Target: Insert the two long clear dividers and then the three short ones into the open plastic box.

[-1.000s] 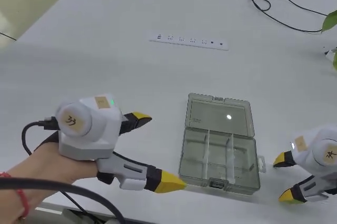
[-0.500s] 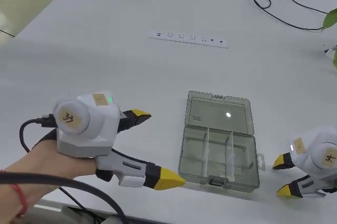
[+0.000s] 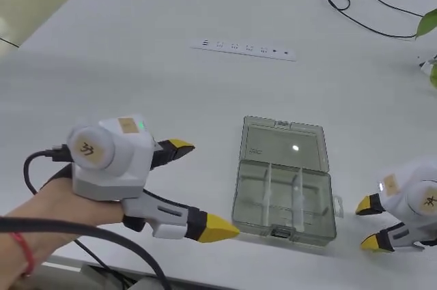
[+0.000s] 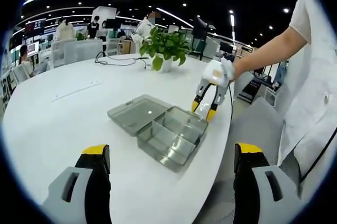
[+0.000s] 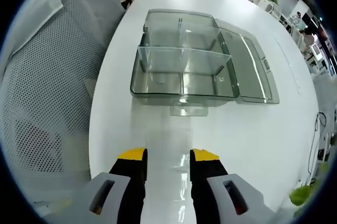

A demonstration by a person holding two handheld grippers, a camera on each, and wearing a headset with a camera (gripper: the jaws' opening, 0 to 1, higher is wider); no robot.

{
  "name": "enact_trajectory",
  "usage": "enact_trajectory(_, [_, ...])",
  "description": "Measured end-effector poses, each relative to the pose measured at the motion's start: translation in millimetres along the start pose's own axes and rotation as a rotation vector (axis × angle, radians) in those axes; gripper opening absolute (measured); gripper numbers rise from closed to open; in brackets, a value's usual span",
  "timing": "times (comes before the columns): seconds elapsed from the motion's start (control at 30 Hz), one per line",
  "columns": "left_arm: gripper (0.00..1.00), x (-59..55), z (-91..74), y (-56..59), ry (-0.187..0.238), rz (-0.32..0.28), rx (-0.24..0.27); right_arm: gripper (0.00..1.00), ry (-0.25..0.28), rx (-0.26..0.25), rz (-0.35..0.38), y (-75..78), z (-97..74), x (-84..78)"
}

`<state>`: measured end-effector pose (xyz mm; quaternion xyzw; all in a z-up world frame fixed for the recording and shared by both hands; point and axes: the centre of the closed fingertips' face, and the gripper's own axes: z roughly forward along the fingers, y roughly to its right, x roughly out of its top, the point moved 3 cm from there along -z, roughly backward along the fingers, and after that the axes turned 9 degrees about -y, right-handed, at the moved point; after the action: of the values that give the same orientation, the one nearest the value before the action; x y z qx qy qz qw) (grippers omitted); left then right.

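Listing items at the desk (image 3: 136, 65), placed by the tongs.

Item: plastic box (image 3: 237, 198), clear grey, lid laid flat. It sits between the two tongs, nearer the right pair, whose tips point at its side wall.

Item: long dividers (image 3: 266, 191), two, standing upright along the tray. Whether any short ones are seated cannot be told.

Left tongs (image 3: 201, 187): spread wide, nothing in them, well apart from the box.

Right tongs (image 3: 371, 222): jaws a narrow gap apart. In the right gripper view a faint clear strip seems to lie between them, but I cannot tell whether it is a divider or only glare.

Handling, by judgement: dividers are thin, light, stiff and slick, and hard to see against the white top. They are best pinched on the upper edge near mid-length, kept upright. The box looks light enough to slide on the smooth top and may want steadying at a wall.

Also present: power strip (image 3: 246, 52) and black cable (image 3: 355, 3), both well beyond the tongs; potted plant (image 4: 163, 50).

Room: open office, strip lights overhead.
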<state>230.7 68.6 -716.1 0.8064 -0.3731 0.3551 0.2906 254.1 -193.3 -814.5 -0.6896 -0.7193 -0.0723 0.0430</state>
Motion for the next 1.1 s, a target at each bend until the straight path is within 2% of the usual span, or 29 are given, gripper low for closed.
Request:
enact_trajectory(0.23, [1.0, 7.1, -0.9, 1.3, 0.014, -0.007, -0.006, 0.33, 0.026, -0.055, 0.021, 3.6, -24.3, 1.2])
enact_trajectory(0.47, [0.97, 23.9, 0.7, 3.1, 0.06, -0.051, -0.021, 0.33, 0.045, -0.122, 0.021, 7.7, -52.1, 9.2])
enact_trajectory(0.6, [0.94, 38.5, 0.5, 5.3, 0.115, -0.115, -0.046, 0.33, 0.051, -0.158, 0.001, 8.2, -67.8, 19.4])
enact_trajectory(0.67, [0.91, 43.8, 1.0, 6.0, 0.121, -0.138, -0.058, 0.33, 0.053, -0.182, -0.014, 9.1, -76.0, 25.8])
enact_trajectory(0.73, [0.89, 50.4, 1.6, 8.5, 0.141, -0.152, -0.069, 0.33, 0.06, -0.194, -0.019, 8.7, -82.6, 32.2])
enact_trajectory(0.83, [0.86, 59.7, 3.2, 11.5, 0.166, -0.216, -0.096, 0.33, 0.07, -0.22, -0.033, 7.9, -92.9, 43.2])
enact_trajectory(0.9, [0.83, 66.7, 4.1, 13.9, 0.19, -0.231, -0.114, 0.33, 0.075, -0.243, -0.046, 6.8, -100.8, 51.9])
enact_trajectory(1.1, [0.76, 76.8, 11.4, 23.4, 0.199, -0.313, -0.172, 0.33, 0.094, -0.276, -0.056, 4.7, -115.9, 69.8])
